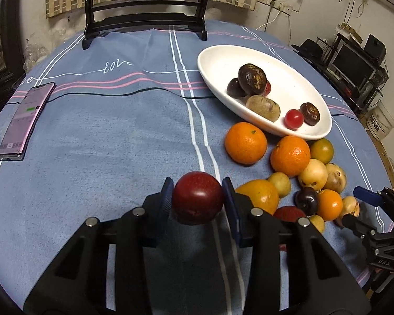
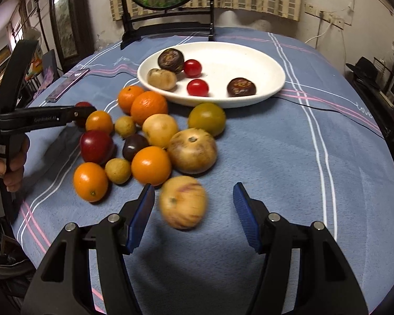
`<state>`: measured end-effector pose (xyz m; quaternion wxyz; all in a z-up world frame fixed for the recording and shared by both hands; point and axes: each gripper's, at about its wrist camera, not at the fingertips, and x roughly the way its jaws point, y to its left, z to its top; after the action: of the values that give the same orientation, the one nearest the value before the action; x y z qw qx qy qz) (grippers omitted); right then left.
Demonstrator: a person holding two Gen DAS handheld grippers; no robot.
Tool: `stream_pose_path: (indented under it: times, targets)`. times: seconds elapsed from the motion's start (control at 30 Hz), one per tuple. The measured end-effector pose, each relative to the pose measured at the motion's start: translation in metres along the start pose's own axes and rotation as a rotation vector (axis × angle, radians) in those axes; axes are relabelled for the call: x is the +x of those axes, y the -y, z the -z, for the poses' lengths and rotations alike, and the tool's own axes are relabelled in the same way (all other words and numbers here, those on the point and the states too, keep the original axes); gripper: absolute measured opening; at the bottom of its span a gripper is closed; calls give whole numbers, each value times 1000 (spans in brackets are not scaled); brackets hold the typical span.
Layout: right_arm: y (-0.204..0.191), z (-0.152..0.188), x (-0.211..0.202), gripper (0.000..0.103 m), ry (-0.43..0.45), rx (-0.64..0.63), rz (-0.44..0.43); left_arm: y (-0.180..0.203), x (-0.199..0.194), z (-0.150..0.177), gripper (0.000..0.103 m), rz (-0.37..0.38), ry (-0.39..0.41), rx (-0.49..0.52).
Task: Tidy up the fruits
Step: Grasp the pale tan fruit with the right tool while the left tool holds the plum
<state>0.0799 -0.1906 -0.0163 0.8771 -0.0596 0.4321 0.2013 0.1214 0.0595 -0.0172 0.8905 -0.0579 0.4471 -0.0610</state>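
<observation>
Your left gripper (image 1: 197, 200) clamped a dark red plum (image 1: 197, 200); the white oval dish (image 1: 212, 76) lay ahead-right, while your right gripper (image 2: 194, 216) gaped around a tan fruit (image 2: 182, 202).

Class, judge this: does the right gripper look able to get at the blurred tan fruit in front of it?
Probably yes: the tan fruit lies between the right gripper's open jaws, untouched, with nothing blocking it.
</observation>
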Motion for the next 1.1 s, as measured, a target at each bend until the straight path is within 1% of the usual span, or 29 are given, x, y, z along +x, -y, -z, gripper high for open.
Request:
stream_pose_path:
  times: [0.1, 0.23, 0.27, 0.3, 0.37, 0.5, 0.6, 0.77, 0.87, 0.97, 1.1]
  targets:
    - [-5, 2, 4, 63, -14, -11, -10, 0, 1, 2, 39, 4, -7, 2]
    - [-6, 5, 14, 62, -38, -5, 40, -1, 4, 2, 39, 1, -15, -9]
    - [-5, 4, 14, 56, -37, 3, 42, -1, 4, 2, 39, -1, -18, -11]
    - [-4, 4, 13, 46, -29, 7, 50, 0, 3, 2, 39, -5, -21, -9]
    - [1, 5, 13, 40, -25, 23, 72, 0, 3, 2, 39, -10, -25, -10]
    - [9, 9, 9, 39, -18, 63, 36, 0, -3, 3, 39, -16, -22, -18]
    - [17, 12, 0, 39, 6, 93, 22, -1, -2, 6, 39, -37, -33, -16]
    - [24, 16, -13, 39, 36, 110, 10, 1, -4, 10, 39, -53, -29, -10]
    - [26, 17, -22, 39, 59, 112, 11, 1, -7, 10, 39, -44, -29, -17]
    - [28, 18, -27, 39, 73, 119, 9, 2, -17, 8, 39, -48, -6, -15]
    - [27, 14, -29, 39, 87, 121, 5, 8, -38, 0, 39, -35, 45, 1]
